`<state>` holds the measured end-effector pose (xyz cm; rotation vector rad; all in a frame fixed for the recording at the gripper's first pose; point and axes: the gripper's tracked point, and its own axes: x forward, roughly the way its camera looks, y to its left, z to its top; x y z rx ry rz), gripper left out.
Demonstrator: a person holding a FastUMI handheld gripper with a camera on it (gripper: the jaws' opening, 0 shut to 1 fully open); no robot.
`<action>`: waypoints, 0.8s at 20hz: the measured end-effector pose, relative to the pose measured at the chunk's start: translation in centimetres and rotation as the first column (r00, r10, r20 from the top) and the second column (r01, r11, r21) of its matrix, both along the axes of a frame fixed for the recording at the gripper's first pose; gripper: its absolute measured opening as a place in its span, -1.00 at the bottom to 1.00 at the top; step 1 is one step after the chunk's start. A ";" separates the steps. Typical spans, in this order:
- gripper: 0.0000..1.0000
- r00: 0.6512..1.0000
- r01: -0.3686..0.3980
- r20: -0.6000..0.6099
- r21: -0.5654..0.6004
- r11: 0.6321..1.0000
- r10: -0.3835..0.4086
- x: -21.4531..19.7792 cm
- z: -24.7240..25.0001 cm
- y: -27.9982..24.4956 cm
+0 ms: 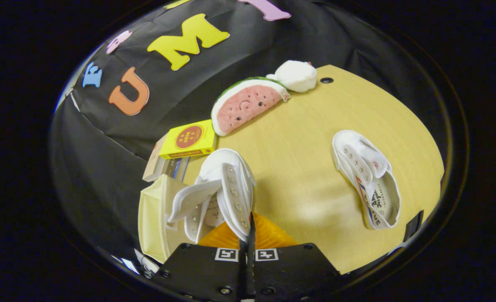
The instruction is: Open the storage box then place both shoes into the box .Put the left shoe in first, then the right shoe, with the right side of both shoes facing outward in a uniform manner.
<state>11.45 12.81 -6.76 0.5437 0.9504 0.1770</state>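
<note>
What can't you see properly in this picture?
- Storage box, gripper view: mostly covered by the held shoe; I can't tell what's inside or whether the shoe touches it.
- Tongs: shut on that shoe's edge; the tips are hidden by the cloth.
- Second shoe on the table: its printed writing is too small.

The white shoe [367, 184] on the table bears script, possibly "Feiyue"; yellow box [188, 139] print is unreadable.

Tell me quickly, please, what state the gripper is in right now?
Gripper: shut on the white shoe, pinching its side wall between both fingers and holding it above the pale storage box.
</note>
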 end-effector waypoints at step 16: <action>-1.00 0.995 0.079 0.068 -0.017 0.997 -0.078 -0.8 6.1 23.1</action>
